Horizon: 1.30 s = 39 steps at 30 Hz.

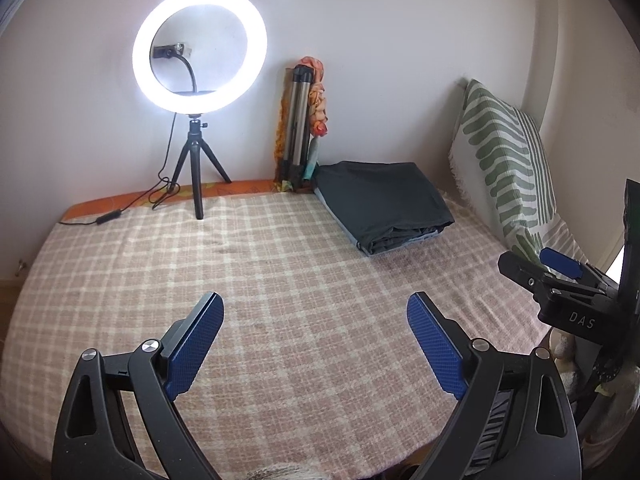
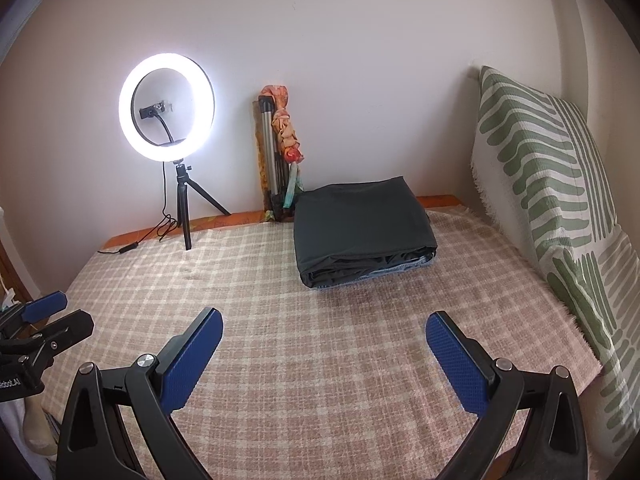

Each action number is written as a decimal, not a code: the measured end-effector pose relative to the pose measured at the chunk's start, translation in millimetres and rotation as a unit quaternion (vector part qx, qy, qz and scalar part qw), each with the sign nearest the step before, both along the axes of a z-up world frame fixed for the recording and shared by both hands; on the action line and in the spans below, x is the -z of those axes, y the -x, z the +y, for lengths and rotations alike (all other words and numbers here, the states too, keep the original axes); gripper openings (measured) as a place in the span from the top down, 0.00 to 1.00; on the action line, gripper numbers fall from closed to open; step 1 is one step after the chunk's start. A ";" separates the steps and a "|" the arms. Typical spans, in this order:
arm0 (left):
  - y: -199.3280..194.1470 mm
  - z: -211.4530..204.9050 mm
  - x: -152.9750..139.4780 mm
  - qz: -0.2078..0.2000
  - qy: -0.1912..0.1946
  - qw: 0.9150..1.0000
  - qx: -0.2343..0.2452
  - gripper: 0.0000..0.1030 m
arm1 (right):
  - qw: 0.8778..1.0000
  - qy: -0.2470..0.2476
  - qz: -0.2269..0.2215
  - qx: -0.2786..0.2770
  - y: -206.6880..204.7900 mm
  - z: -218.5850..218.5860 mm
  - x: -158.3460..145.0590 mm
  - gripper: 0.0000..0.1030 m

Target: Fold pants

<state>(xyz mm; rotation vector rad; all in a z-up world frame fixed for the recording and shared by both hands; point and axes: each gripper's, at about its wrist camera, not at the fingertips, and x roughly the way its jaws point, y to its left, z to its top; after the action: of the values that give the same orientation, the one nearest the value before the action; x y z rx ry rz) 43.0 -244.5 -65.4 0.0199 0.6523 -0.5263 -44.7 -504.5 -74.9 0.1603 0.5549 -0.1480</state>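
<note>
Your pants (image 2: 362,232) sit as a folded dark bundle at the far end of the bed (image 2: 280,320), just beside the wall and near the striped pillow (image 2: 552,184). From your right gripper (image 2: 324,354) they lie nearly straight ahead; from your left gripper (image 1: 316,344) they lie ahead and off to the right. So your right hand looks nearer. Both sets of fingers are spread wide and hold nothing, well apart from the cloth. The bundle's layered open edge faces you, its longer side seemingly running across your reach.
</note>
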 end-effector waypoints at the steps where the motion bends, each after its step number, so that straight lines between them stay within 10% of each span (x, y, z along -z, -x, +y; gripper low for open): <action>1: 0.5 0.2 -0.4 0.000 0.000 1.000 0.000 0.09 | 1.000 0.000 -0.001 0.000 0.8 0.3 -0.4 0.00; 39: 8.7 3.5 -2.9 -0.026 -0.002 1.000 0.004 0.09 | 1.000 -0.006 0.006 -0.009 -0.4 7.4 3.1 0.00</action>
<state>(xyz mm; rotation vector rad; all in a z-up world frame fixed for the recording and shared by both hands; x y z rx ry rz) 34.3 -240.9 -62.6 0.0392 0.6028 -0.5307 -44.3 -497.1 -78.0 0.1669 0.5700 -0.1286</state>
